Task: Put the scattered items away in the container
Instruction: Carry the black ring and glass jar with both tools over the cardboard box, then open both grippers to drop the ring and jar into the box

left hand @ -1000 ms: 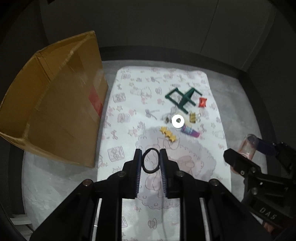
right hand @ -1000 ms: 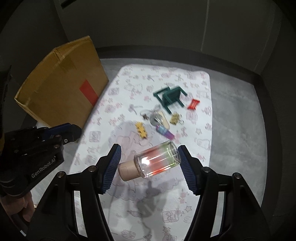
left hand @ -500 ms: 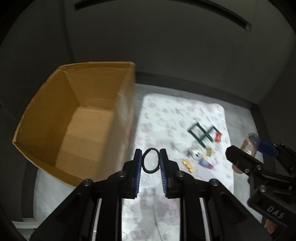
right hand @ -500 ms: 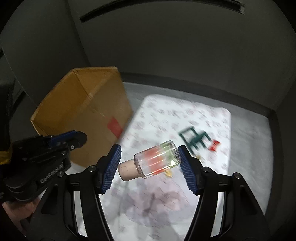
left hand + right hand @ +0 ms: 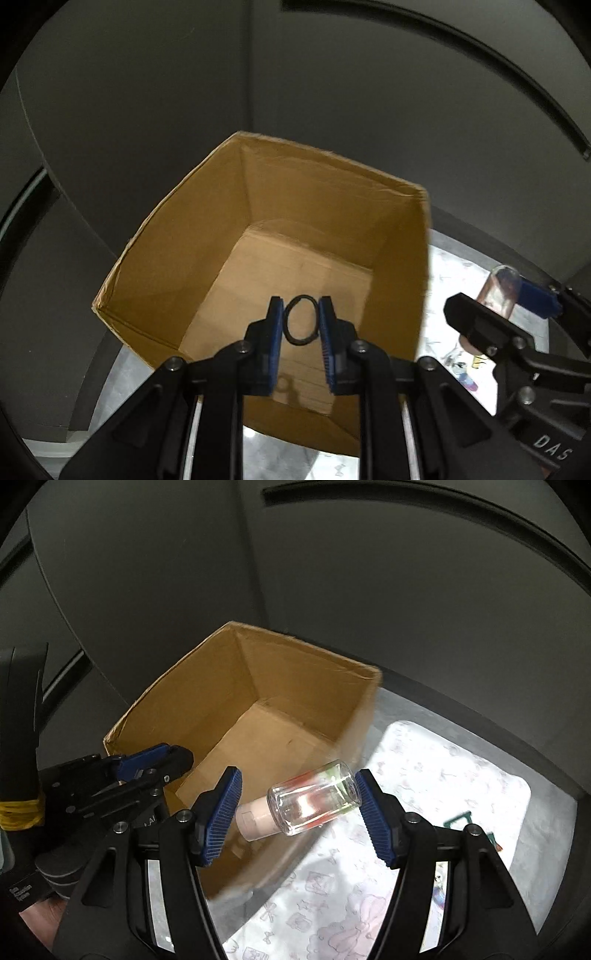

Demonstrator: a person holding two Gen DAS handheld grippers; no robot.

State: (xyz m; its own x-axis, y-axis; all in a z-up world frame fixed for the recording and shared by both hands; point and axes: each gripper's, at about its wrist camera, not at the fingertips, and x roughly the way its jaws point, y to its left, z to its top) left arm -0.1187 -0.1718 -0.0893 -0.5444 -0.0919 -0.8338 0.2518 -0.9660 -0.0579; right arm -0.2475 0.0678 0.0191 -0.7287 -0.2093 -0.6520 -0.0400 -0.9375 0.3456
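Observation:
My left gripper point(image 5: 301, 323) is shut on a black hair tie point(image 5: 301, 320) and holds it over the open cardboard box point(image 5: 229, 251), whose inside shows bare. My right gripper point(image 5: 298, 805) is shut on a clear glass bottle point(image 5: 314, 797) with a beige cap, held sideways above the box's near right wall point(image 5: 332, 760). In the left wrist view the right gripper point(image 5: 509, 314) with the bottle point(image 5: 500, 291) is at the right. In the right wrist view the left gripper point(image 5: 147, 764) is at the left, over the box.
A white patterned mat point(image 5: 424, 812) lies right of the box on a grey surface. A green toy chair point(image 5: 465, 821) and small items point(image 5: 467, 373) lie on the mat. Dark walls stand behind.
Both grippers have swung left from over the mat to the box, carrying the hair tie and the bottle. The box's inside now faces both cameras.

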